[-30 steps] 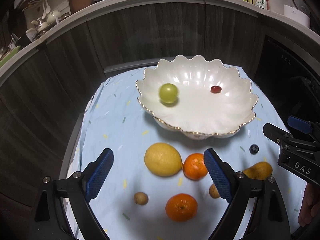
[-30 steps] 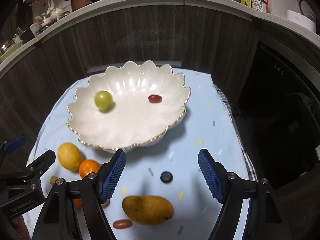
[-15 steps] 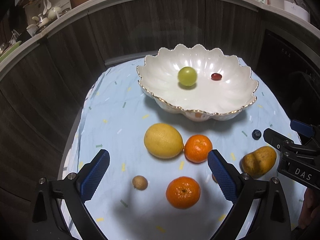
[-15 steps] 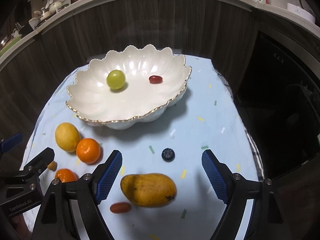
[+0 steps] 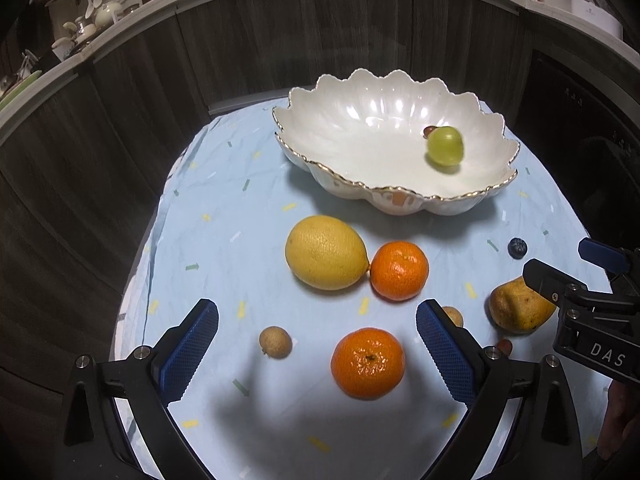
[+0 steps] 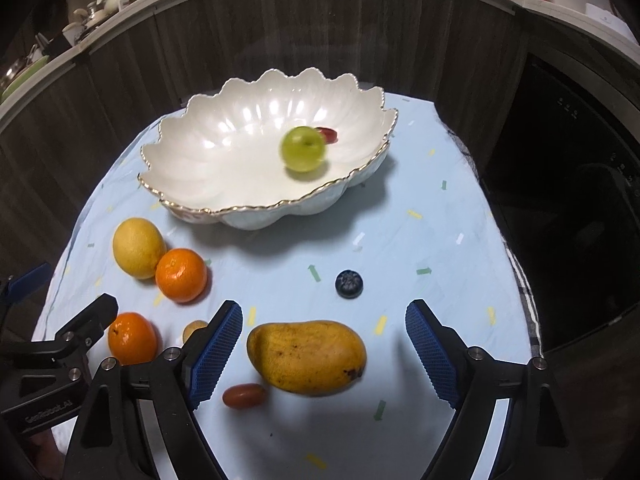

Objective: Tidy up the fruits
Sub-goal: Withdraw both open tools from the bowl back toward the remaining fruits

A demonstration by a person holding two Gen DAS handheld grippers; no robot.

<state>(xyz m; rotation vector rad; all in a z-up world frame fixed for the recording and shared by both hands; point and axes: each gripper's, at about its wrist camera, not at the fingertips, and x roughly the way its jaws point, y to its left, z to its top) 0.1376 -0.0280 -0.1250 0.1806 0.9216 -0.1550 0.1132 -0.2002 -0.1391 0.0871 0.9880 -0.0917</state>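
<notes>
Fruits mostly loose on pale blue confetti-print tablecloth; two already in white scalloped ceramic bowl with gold rim at far side of cloth. Inside bowl: round green grape, motion-blurred, sitting right of centre, with small red oval cherry tomato just behind it, partly hidden in left wrist view.

Left gripper has blue ribbed pads spread wide, nothing between them touching either pad. Under its gap: near orange mandarin and small tan round longan, apart from each other. Further out, large yellow lemon touching second orange mandarin. Second tan longan peeks out behind left gripper's right pad.

Right gripper also spread wide, clamped on nothing. Yellow-orange mango with brown specks lies between its pads, closer to left pad, no clear contact. Second small red oval tomato just beside mango's near-left end, next to left pad. Dark blue blueberry alone on cloth between mango and bowl, well apart from both.

Each gripper's black frame is visible at edge of the other's view. Dark wood-panel cabinet curves behind table, countertop clutter above, too blurred to identify.
</notes>
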